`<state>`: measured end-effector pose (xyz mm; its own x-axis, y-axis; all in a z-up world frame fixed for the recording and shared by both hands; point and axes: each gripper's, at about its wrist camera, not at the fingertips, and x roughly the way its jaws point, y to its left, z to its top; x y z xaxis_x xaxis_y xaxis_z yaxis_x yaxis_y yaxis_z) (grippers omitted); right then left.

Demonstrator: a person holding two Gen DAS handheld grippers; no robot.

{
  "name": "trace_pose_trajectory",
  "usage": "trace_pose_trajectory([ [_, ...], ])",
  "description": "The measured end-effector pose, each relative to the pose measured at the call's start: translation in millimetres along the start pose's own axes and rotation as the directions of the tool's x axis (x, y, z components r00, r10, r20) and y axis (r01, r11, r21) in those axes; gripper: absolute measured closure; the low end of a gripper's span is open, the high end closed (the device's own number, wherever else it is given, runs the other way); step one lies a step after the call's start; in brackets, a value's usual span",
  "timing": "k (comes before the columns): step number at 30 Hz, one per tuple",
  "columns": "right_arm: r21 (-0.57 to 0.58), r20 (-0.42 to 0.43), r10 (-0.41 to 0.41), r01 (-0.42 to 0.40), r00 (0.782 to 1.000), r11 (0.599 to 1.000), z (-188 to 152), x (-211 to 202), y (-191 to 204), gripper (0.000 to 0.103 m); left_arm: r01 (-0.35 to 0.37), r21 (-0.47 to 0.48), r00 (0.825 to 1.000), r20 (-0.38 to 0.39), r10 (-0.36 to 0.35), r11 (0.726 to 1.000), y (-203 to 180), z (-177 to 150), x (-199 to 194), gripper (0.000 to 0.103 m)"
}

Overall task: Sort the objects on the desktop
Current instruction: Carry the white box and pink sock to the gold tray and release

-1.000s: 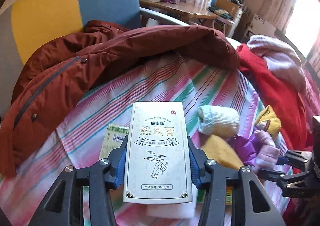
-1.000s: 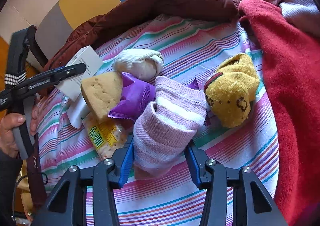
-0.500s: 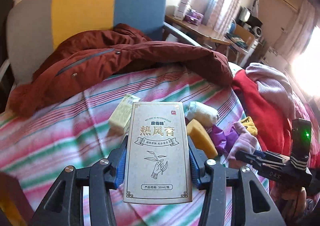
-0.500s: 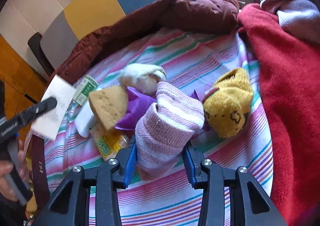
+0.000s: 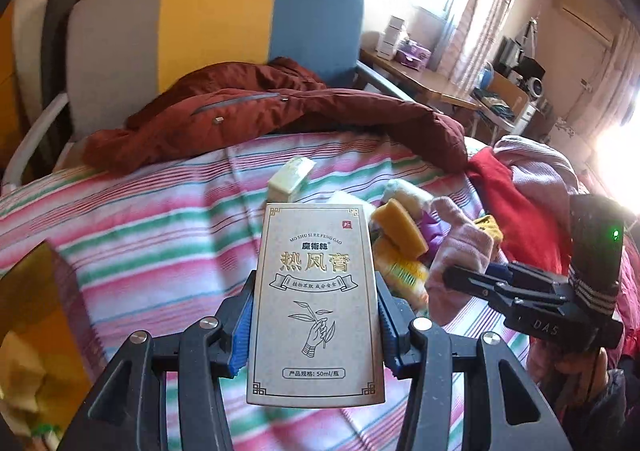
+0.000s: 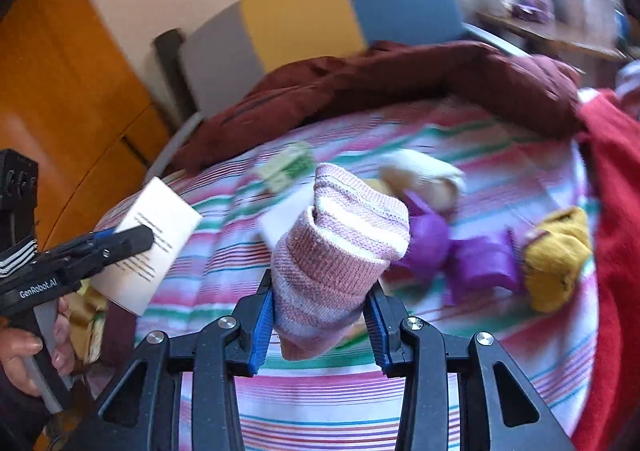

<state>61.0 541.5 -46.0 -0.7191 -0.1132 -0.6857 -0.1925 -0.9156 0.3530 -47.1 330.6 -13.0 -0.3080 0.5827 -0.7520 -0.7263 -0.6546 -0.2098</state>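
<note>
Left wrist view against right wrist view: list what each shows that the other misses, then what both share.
Only the left wrist view shows the printed front of the box in the left gripper, and a yellow sponge. Only the right wrist view shows the orange cabinet. Both show the pink striped sock in the right gripper, the striped sheet and the maroon jacket.

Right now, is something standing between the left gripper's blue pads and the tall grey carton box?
No. The left gripper already clamps the tall grey carton box; both blue pads press directly against its sides, nothing visible between.
</note>
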Motion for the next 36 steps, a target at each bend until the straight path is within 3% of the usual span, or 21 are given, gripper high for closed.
trace_pose_trajectory([
  [8, -0.111, -0.040, 0.080, -0.084, 0.996, 0.990, -14, 2, 35, 0.062, -0.055, -0.087, 0.998, 0.039, 0.059, 0.995, 33, -34, -45, 0.052],
  [17, -0.152, -0.074, 0.133, -0.143, 0.988, 0.978, -18, 5, 70, 0.062, -0.128, -0.179, 0.988, 0.067, 0.142, 0.975, 81, -59, -87, 0.052],
  [24, -0.220, -0.090, 0.206, -0.221, 0.974, 0.950, -10, 6, 132, 0.062, -0.161, -0.285, 0.977, 0.087, 0.193, 0.945, 128, -84, -118, 0.052],
  [32, -0.302, -0.164, 0.310, -0.347, 0.937, 0.888, -16, 25, 222, 0.062, -0.209, -0.367, 0.956, 0.118, 0.268, 0.906, 182, -98, -158, 0.052],
  [36, -0.317, -0.210, 0.341, -0.393, 0.916, 0.863, -23, 42, 259, 0.061, -0.271, -0.367, 0.927, 0.149, 0.344, 0.890, 208, -91, -182, 0.052],
])
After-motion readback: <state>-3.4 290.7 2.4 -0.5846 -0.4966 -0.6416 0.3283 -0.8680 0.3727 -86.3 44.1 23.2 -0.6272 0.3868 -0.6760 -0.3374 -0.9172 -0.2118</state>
